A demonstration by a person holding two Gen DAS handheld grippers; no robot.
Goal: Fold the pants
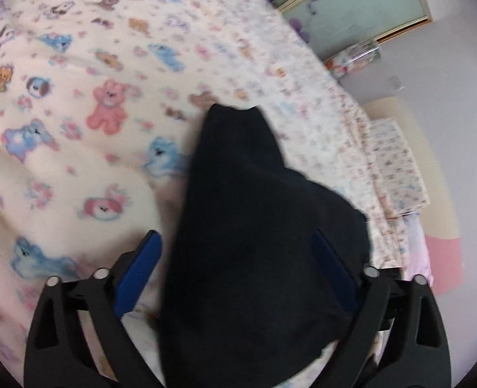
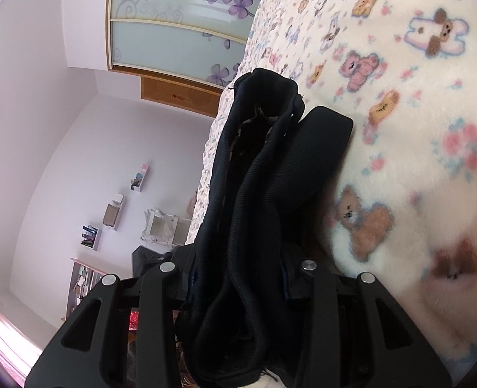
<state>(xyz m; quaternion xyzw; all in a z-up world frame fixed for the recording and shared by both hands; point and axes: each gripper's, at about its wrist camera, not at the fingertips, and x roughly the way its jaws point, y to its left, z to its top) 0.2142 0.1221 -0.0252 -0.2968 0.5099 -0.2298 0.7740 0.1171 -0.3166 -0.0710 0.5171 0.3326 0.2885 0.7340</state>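
The dark navy pants lie on a cream blanket printed with cartoon animals. In the left wrist view my left gripper stands wide open over them. Its left blue pad is just clear of the cloth, and its right pad lies along the fabric. In the right wrist view my right gripper is shut on a thick bunch of the pants. The folded layers rise out of the jaws with the waistband at the far end, and the cloth hides the pads.
The blanket covers a bed, whose edge with a floral sheet runs down the right of the left wrist view. A frosted wardrobe door with purple flowers, wall shelves and a desk stand beyond the bed.
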